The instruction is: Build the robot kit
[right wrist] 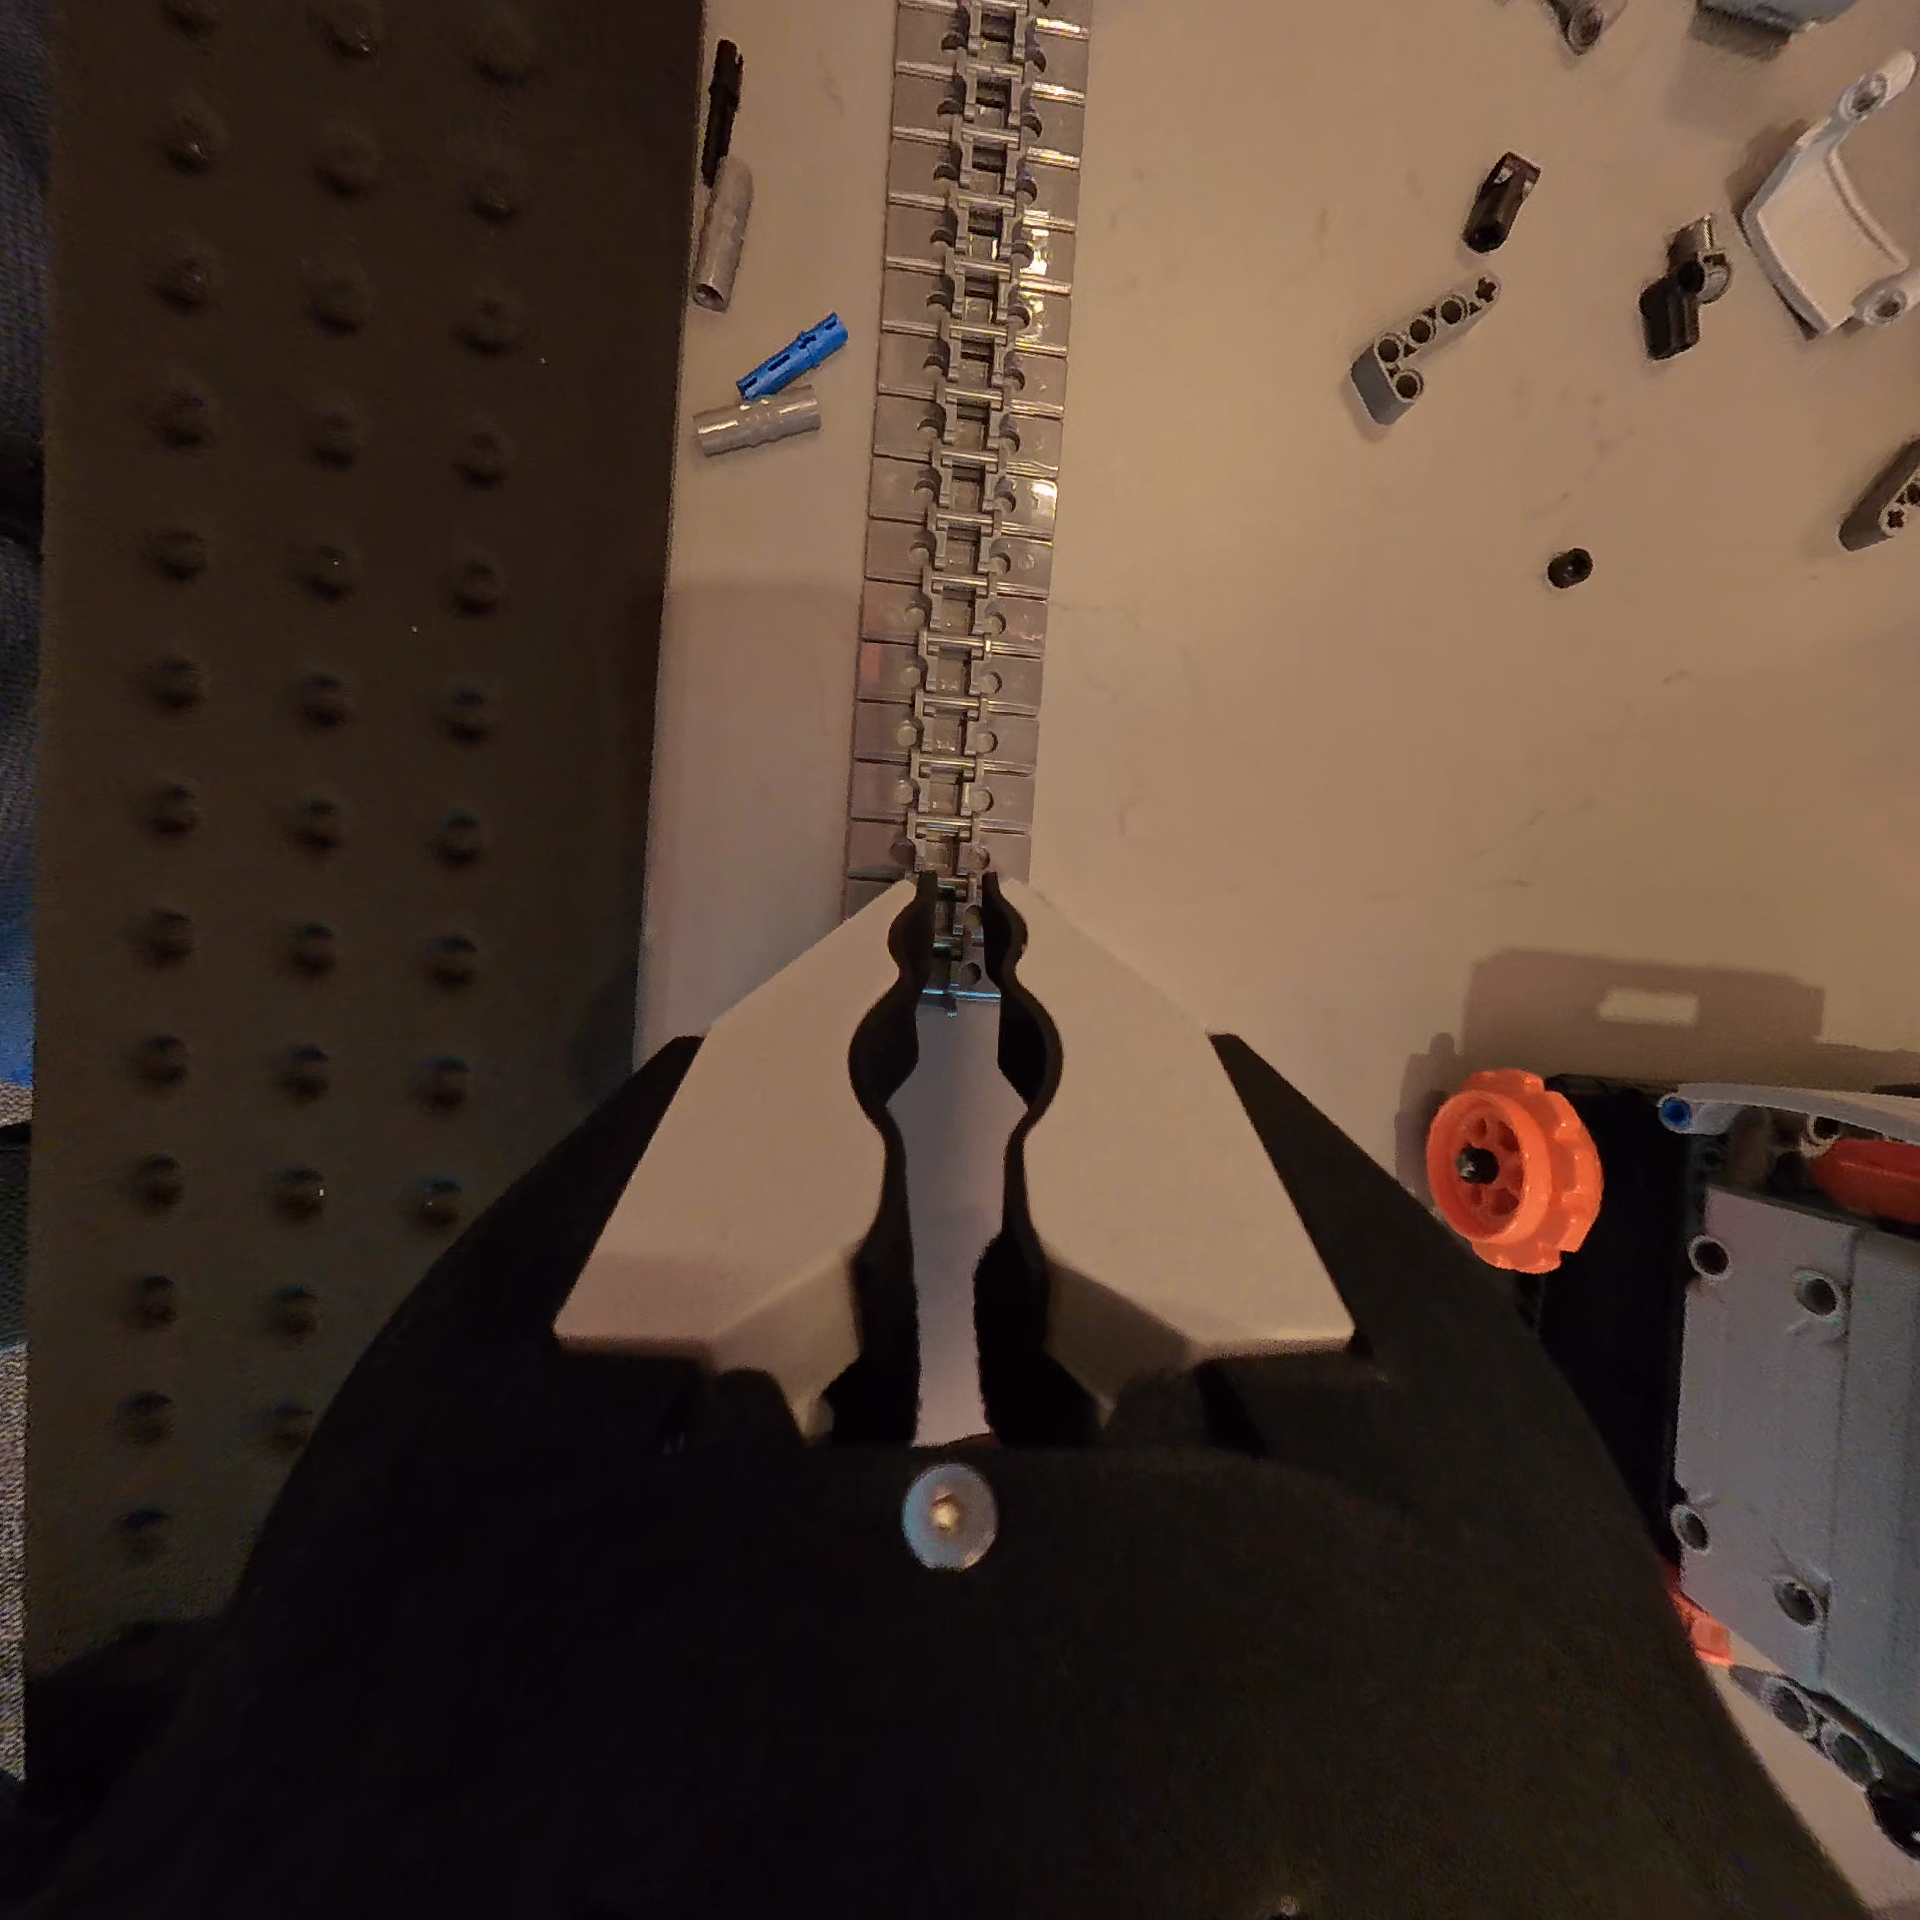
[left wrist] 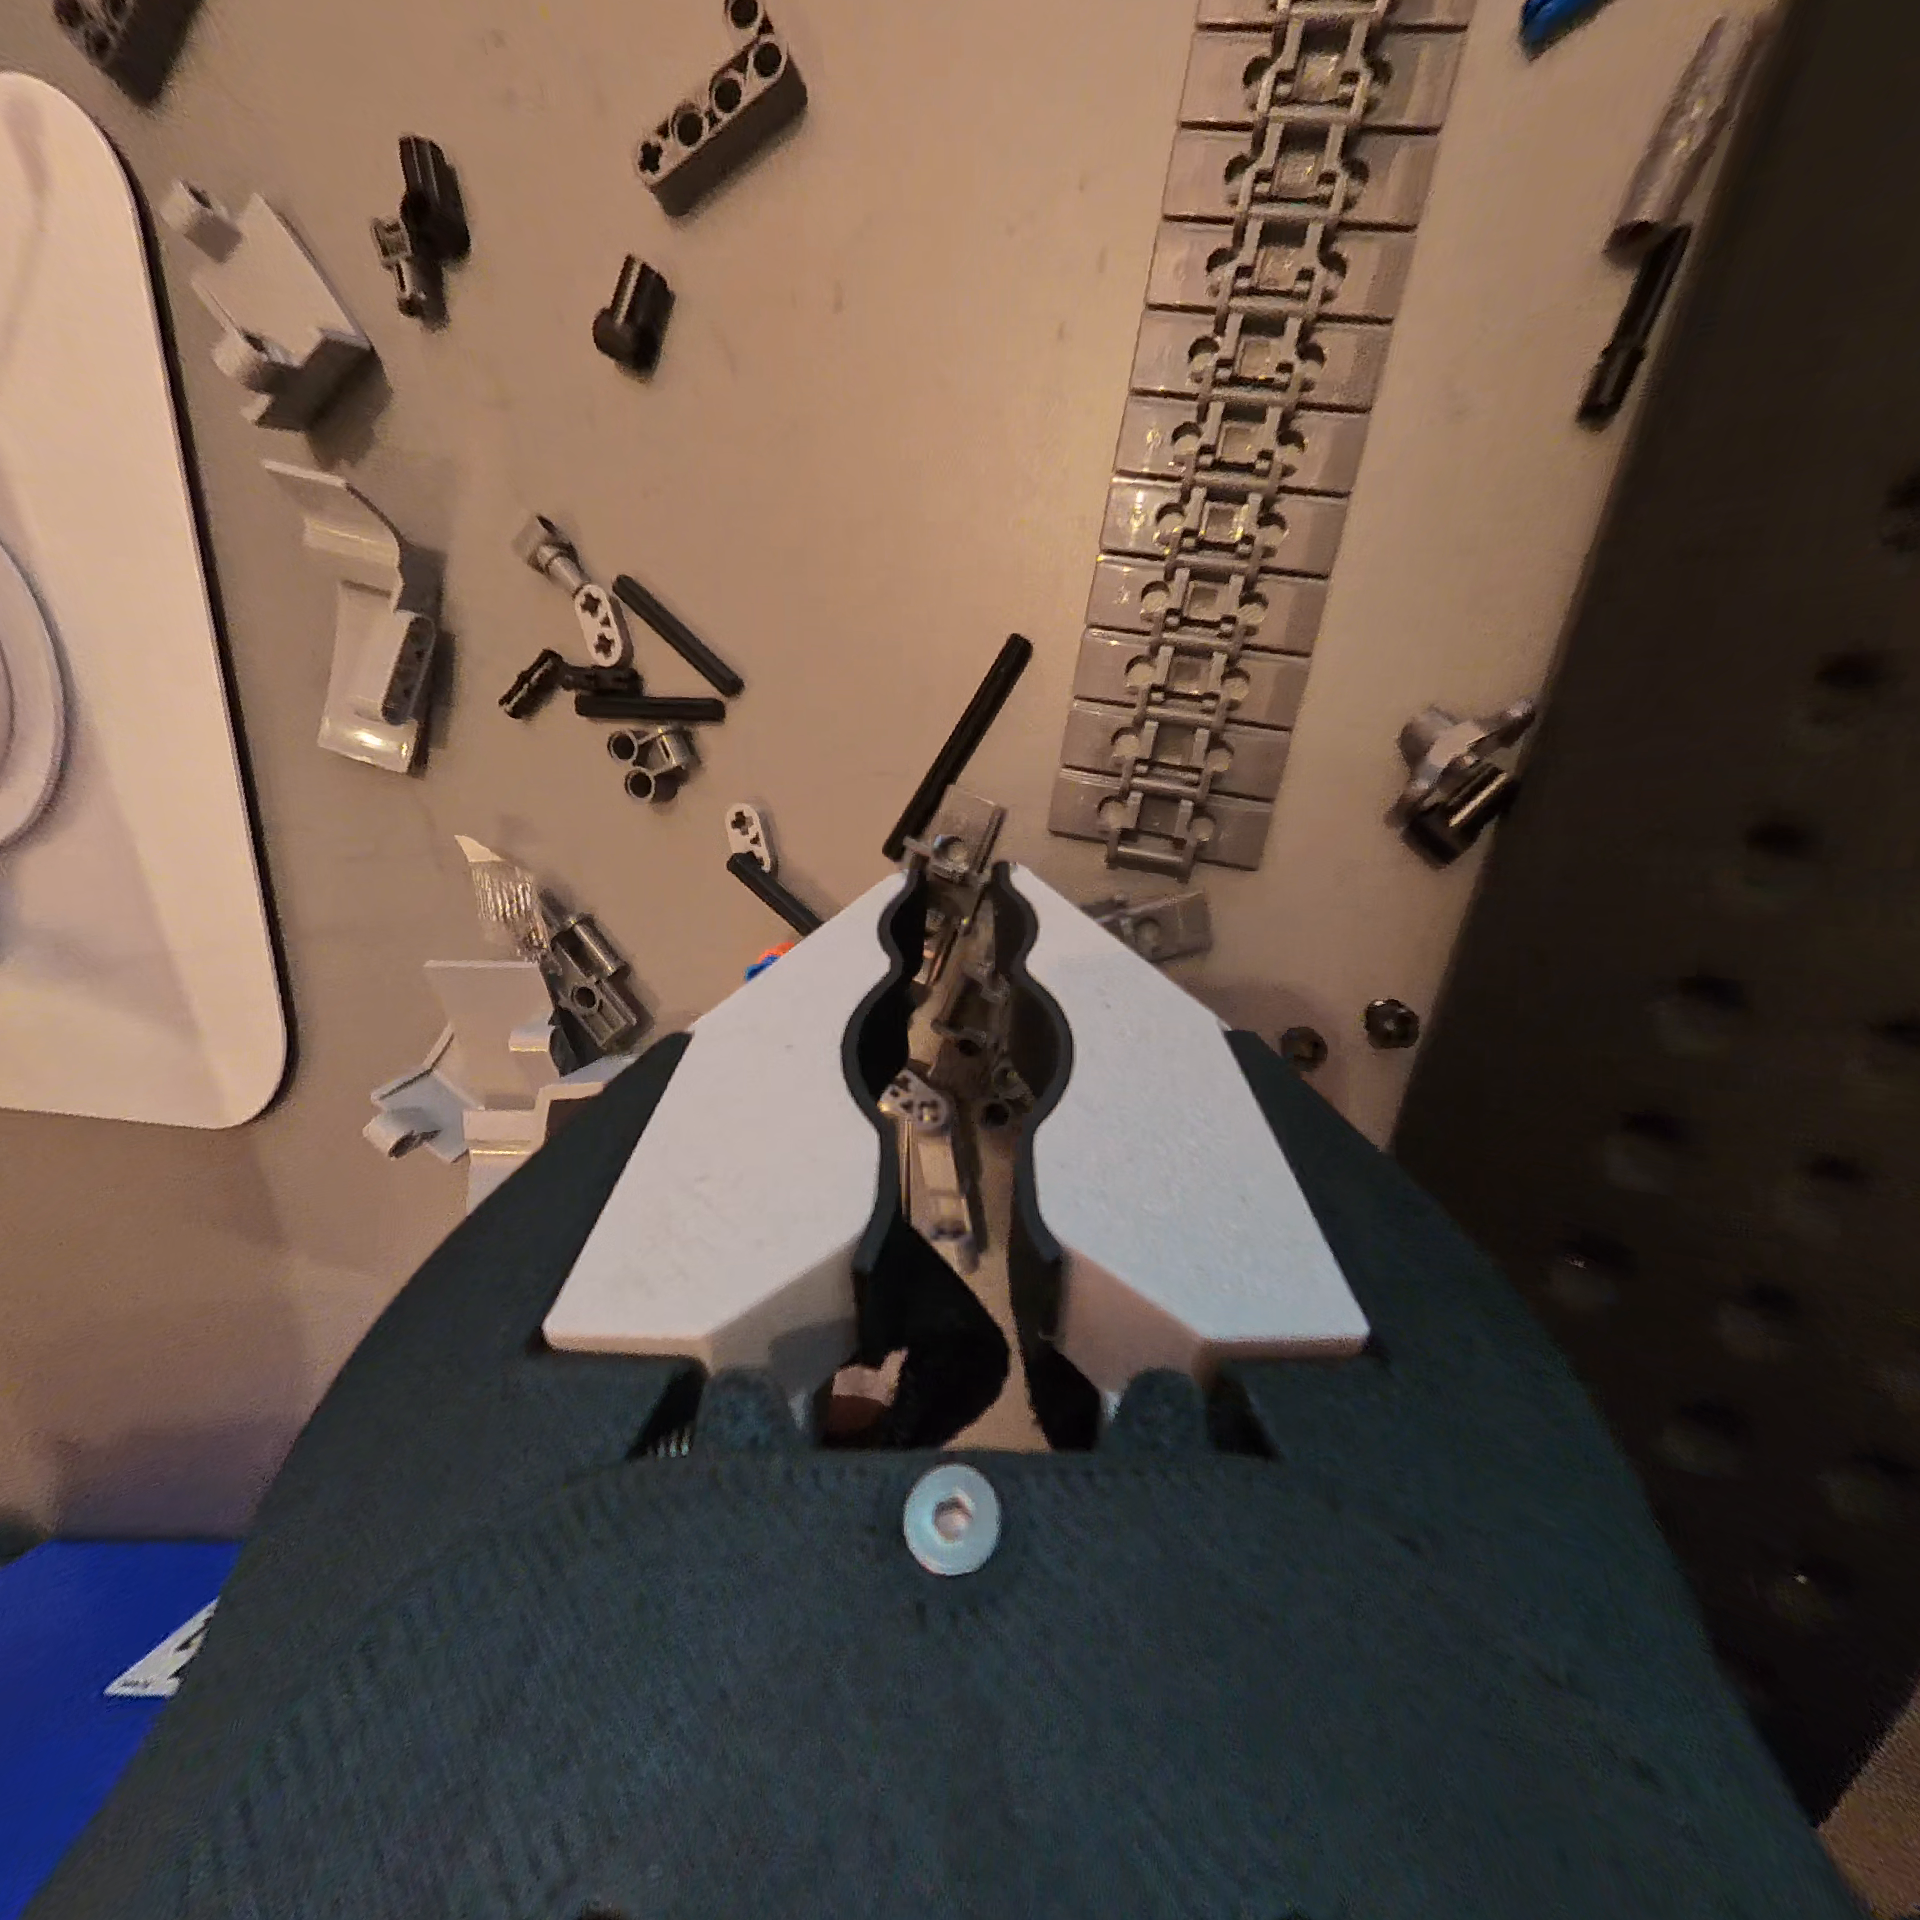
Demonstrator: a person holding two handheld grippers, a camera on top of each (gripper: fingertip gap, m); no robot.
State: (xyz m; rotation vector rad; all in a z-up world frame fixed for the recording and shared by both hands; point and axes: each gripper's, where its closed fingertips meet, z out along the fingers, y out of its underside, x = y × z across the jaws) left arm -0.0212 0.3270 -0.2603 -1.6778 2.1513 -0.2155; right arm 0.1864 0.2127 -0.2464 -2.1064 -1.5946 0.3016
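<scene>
1. Left claw [left wrist: 958,883]: clenched on a small grey link piece [left wrist: 961,831] w/ more grey bits hanging between the fingers; the piece pokes out past the fingertips.
2. Just beyond the left claw's tips, a black rod [left wrist: 961,743] lies slanted on the surface [left wrist: 883,416]; whether it touches the held piece, can't tell.
3. Grey track strip [left wrist: 1247,436] lies flat on the surface, up and to the right of the left claw; its near end is close to the held piece but apart from it.
4. Left of that claw: a scatter of small parts, incl. a grey beam w/ holes [left wrist: 722,104], black connectors, a grey curved panel [left wrist: 379,644], and a white board [left wrist: 114,623] at the far left edge.
5. Dark studded plate [left wrist: 1714,935] runs along the right side in the left wrist view.
6. Right claw [right wrist: 958,883]: nearly closed, tips pinching the near end of the same kind of grey track strip [right wrist: 977,416], which runs straight away from it on the surface [right wrist: 1351,727].
7. Left of the strip in the right wrist view: a blue pin [right wrist: 793,354], a grey sleeve [right wrist: 758,428] just below it, another grey tube [right wrist: 724,234] farther up, all beside the dark studded plate [right wrist: 343,727].
8. Right of that claw: an orange wheel [right wrist: 1512,1184] on a grey-and-black built model [right wrist: 1787,1455], near but not touching the claw.
</scene>
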